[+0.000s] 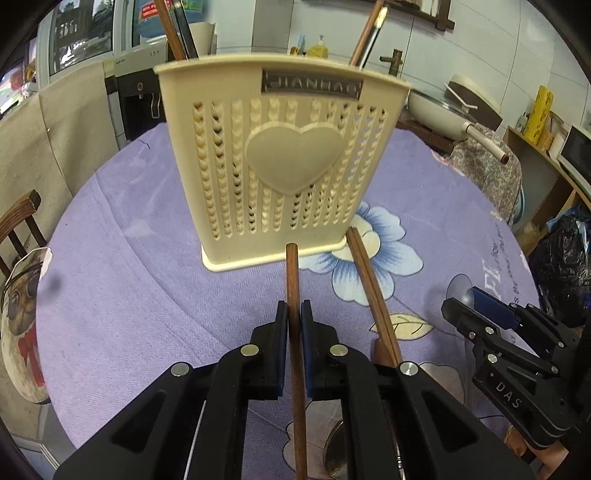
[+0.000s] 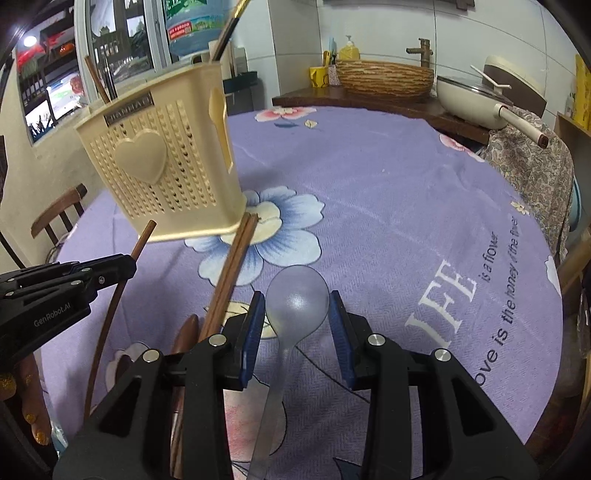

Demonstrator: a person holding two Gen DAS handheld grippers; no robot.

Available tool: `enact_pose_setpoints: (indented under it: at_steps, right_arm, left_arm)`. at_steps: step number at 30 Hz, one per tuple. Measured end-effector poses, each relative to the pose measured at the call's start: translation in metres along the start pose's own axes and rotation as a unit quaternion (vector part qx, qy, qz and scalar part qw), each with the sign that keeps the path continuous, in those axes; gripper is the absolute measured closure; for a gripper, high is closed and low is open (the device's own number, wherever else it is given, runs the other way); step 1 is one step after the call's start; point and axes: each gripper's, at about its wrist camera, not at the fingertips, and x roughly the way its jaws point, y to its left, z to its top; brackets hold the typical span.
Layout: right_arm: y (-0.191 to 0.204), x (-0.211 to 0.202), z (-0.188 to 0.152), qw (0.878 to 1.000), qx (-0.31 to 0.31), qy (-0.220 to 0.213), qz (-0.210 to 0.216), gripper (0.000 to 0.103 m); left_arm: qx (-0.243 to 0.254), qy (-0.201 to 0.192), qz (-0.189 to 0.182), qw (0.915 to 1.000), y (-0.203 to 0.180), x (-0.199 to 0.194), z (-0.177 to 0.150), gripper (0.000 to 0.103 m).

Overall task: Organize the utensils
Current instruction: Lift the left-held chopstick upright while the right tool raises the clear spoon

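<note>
A cream slotted utensil holder (image 1: 284, 162) with a heart on its front stands on the purple flowered tablecloth (image 1: 147, 288); it also shows in the right wrist view (image 2: 162, 177). Several chopsticks (image 1: 173, 33) stick out of its top. My left gripper (image 1: 294, 314) is shut on a brown chopstick (image 1: 293, 273) that points at the holder's base. A pair of brown chopsticks (image 1: 369, 280) lies on the cloth to its right. My right gripper (image 2: 297, 306) is open around the bowl of a translucent plastic spoon (image 2: 295, 295) lying on the cloth.
A wooden chair (image 1: 22, 218) stands at the table's left edge. A cream pan with a handle (image 2: 480, 99) and a woven basket (image 2: 384, 77) sit on the counter behind the table. A brown wooden utensil (image 2: 184, 336) lies beside the chopstick pair (image 2: 229, 280).
</note>
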Motion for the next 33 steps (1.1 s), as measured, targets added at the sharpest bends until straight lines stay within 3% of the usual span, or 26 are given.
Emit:
enact_pose_setpoints:
  at_steps: [14,15,17,25,26,28,29,33]
  right_arm:
    - [0.007,-0.057,0.017,0.997,-0.006,-0.073,0.021,0.067]
    - [0.007,-0.061,0.018,0.997,-0.006,-0.076,0.020,0.069]
    - [0.009,-0.065,0.019,0.997,-0.010,-0.080,0.020,0.091]
    - [0.008,-0.052,0.020,0.998,-0.009,-0.062,0.024,0.092]
    - [0.007,-0.050,0.019,0.998,-0.008,-0.061,0.017,0.090]
    - [0.007,-0.045,0.018,0.998,-0.010,-0.056,0.013,0.076]
    - [0.008,-0.041,0.017,0.999,-0.012,-0.051,0.013,0.064]
    - [0.015,-0.022,0.012,0.999,-0.024,-0.021,0.009,0.061]
  left_arm:
    - [-0.005,-0.076,-0.005,0.9971,0.007,-0.059,0.019,0.096]
    - [-0.006,-0.079,-0.005,0.9968,0.007,-0.061,0.021,0.096]
    - [-0.009,-0.086,-0.004,0.9962,0.010,-0.065,0.023,0.096]
    - [-0.013,-0.087,-0.004,0.9961,0.013,-0.065,0.023,0.096]
    - [-0.013,-0.087,-0.004,0.9961,0.014,-0.066,0.022,0.096]
    - [-0.015,-0.088,-0.004,0.9960,0.015,-0.066,0.021,0.096]
    - [-0.016,-0.088,-0.006,0.9960,0.016,-0.067,0.022,0.096]
    - [-0.014,-0.092,-0.007,0.9956,0.016,-0.070,0.022,0.096]
